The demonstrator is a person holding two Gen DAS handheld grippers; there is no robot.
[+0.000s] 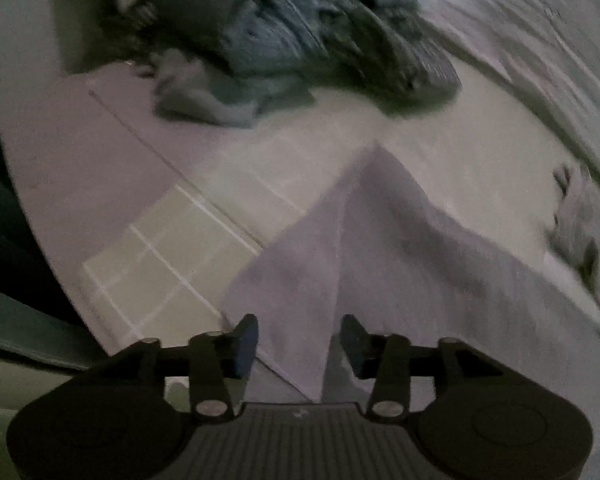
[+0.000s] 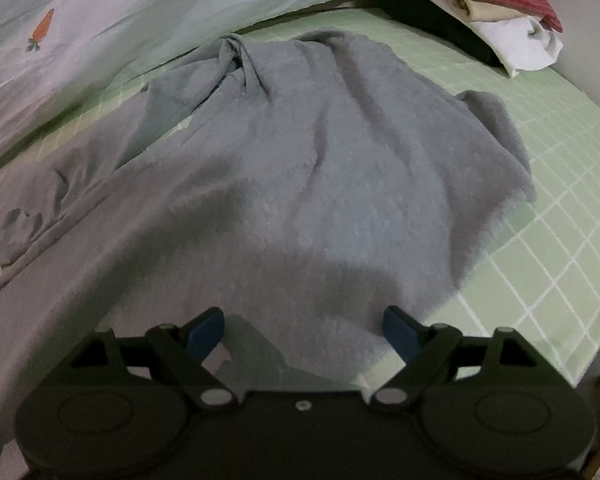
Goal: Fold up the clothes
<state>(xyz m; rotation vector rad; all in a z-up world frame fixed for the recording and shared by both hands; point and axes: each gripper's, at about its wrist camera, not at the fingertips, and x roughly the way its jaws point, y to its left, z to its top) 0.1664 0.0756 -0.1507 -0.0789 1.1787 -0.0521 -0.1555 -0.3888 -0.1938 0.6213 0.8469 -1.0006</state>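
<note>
No legible text. Both tongs, left (image 1: 299, 338) & right (image 2: 304, 332), gaping, empty, over grey garment (image 2: 320, 168).

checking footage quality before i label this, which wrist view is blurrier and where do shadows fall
Left wrist view: dim, with heavy motion smear across the dark pile of clothes at the top, and fisheye bending at the edges. Right wrist view: sharper, the grid on the green sheet reads clearly; the right gripper casts a broad shadow on the near part of the grey garment.
</note>
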